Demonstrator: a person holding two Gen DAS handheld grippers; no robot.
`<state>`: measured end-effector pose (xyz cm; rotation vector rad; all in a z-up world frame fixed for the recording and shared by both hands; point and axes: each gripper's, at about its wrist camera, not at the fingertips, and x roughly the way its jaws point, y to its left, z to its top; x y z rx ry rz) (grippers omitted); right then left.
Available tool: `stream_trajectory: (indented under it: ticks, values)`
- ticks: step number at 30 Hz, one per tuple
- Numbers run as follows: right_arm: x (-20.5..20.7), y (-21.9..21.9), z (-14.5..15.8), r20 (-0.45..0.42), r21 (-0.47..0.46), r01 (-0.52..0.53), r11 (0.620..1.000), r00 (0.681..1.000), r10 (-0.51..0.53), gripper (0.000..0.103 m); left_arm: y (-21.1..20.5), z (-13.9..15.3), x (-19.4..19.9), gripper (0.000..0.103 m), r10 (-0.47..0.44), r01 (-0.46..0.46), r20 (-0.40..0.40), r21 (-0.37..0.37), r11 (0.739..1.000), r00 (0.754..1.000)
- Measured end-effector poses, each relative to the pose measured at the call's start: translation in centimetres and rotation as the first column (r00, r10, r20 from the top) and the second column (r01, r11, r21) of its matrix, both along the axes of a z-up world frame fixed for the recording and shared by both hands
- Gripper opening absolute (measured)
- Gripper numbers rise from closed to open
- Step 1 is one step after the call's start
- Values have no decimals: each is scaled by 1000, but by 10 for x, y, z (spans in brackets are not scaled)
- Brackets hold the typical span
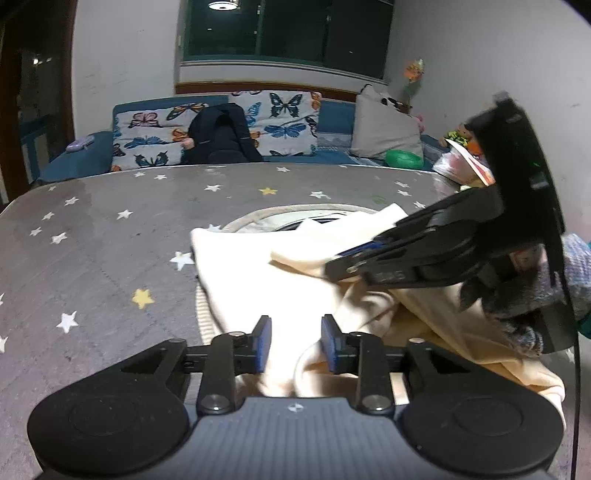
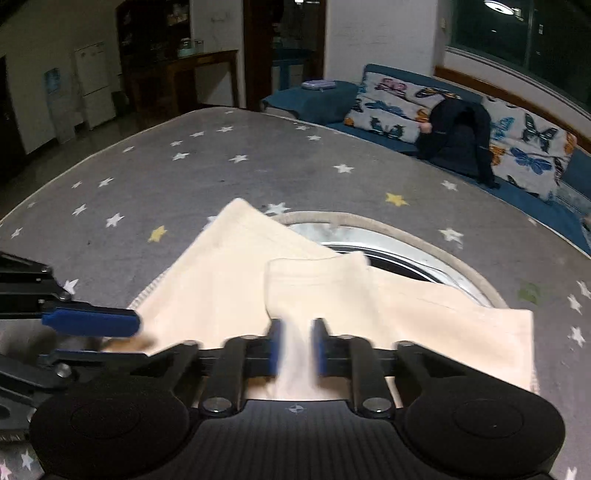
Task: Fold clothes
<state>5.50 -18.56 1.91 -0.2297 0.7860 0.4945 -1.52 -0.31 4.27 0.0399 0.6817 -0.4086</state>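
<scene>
cream garment on star-patterned table | right gripper fingers pinching a garment fold | left gripper fingers spread, cloth between them

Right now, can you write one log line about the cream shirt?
step: folding | cream garment on star-print cover | right gripper: shut on cloth | left gripper: open, astride cloth

I log: blue sofa with butterfly cushions beyond the worktop's far edge, dark window, white walls.
</scene>
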Motion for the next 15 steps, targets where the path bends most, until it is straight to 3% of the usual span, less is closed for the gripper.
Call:
stream_trajectory:
  ticks: [15]
  values:
    - [-35,-50,55,188,-14,103,995,977,-98,6,-6,15,-10,35,-13,11,57,36,999,998]
